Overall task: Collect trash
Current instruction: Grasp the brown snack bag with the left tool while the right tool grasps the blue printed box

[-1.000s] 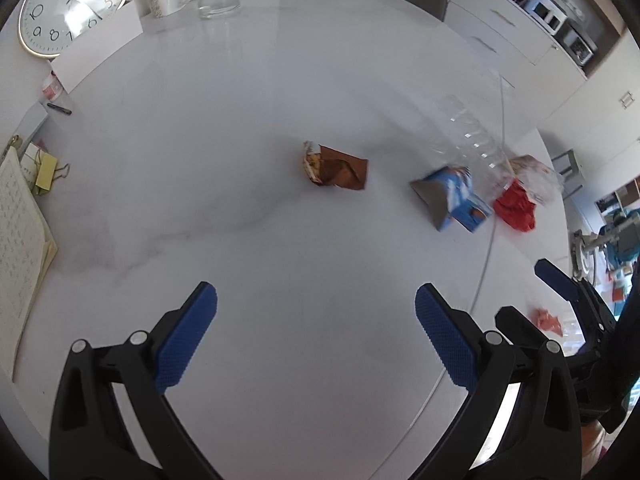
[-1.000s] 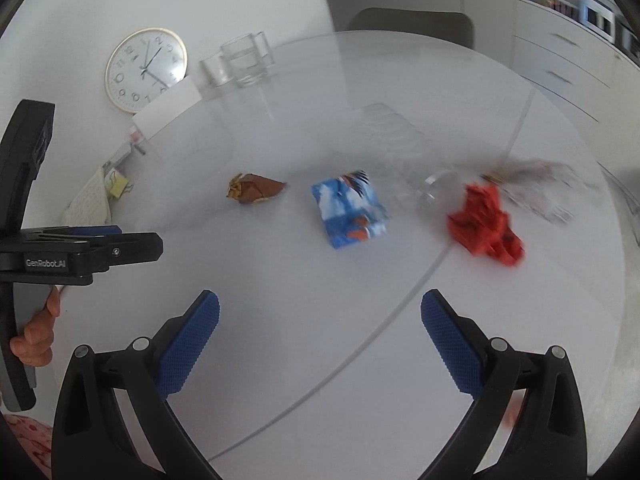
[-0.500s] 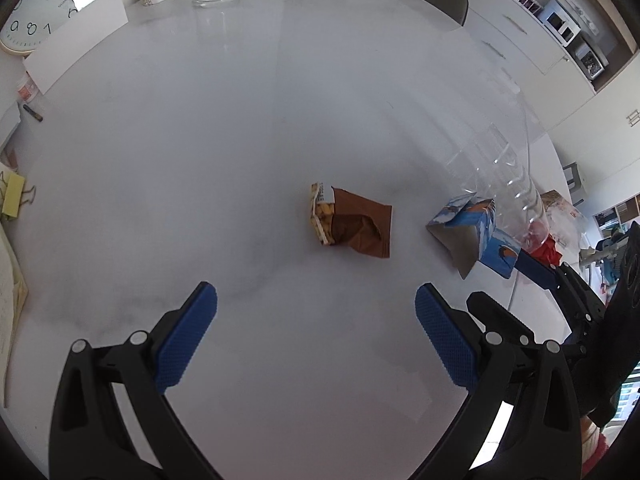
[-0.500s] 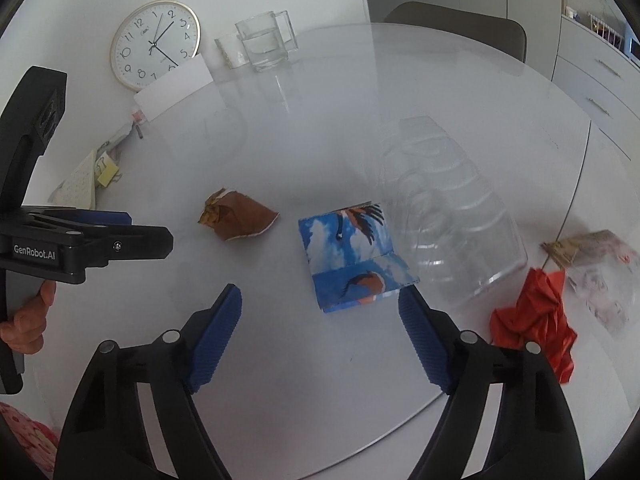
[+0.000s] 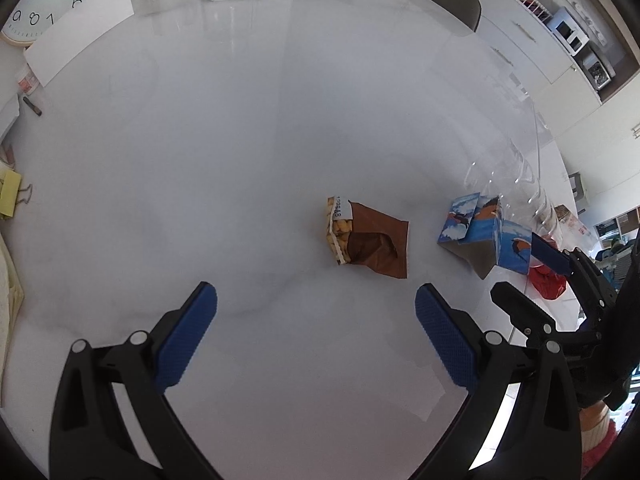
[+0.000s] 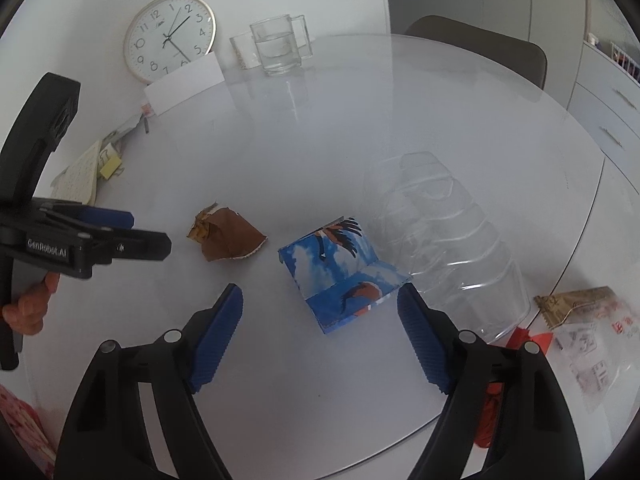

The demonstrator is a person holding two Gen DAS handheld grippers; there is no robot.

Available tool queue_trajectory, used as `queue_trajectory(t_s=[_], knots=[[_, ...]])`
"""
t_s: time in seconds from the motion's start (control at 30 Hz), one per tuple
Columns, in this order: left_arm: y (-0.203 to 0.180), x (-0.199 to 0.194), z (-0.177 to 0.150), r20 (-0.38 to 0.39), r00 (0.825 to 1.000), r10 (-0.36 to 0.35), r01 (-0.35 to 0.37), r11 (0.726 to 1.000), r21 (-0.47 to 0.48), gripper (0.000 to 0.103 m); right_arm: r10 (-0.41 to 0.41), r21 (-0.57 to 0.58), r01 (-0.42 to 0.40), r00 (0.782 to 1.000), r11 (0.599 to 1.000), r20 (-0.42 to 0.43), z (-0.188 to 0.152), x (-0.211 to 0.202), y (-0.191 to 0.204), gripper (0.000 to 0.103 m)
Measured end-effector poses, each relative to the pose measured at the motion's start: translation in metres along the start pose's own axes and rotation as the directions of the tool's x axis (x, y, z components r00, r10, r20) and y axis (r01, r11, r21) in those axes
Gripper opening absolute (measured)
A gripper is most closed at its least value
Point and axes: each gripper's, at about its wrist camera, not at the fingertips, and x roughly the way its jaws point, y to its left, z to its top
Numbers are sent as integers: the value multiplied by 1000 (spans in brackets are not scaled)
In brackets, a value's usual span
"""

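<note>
Right claw (image 6: 320, 334) seemingly astride blue carton (image 6: 340, 268)

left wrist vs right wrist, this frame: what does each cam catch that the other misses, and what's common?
Left wrist only: the snack pouch's clear end with yellow pieces and a printed label, plus shelves with small appliances at far right.

Right wrist only: the whole clock face, the person's hand holding the left tongs, and the clear printed bag in full.

Both: brown snack pouch, blue bird carton, clear plastic bottle, glass mug of water, white table.
</note>
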Motion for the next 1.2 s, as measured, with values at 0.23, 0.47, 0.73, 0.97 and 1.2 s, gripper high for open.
queue_trajectory(t_s=[0.23,0.47,0.73,0.97,1.2], knots=[[0,7,4,6,1000,-5,5,1000,-18,95,10,-39,-10,1000,999,-15,3,5,-8,80],[2,13,3,-9,1000,-9,9,1000,-3,95,26,-126,-31,999,992,-42,12,19,-4,80],[-3,17,6,-23,999,-28,27,1000,-13,95,25,-223,-40,997,974,-69,20,35,9,64],[-12,24,10,-38,998,-43,42,999,-31,95,-18,-129,11,998,992,-52,10,23,7,52],[-27,44,17,-49,999,19,-21,999,-38,95,-32,48,33,999,998,-22,-17,-9,-3,52]])
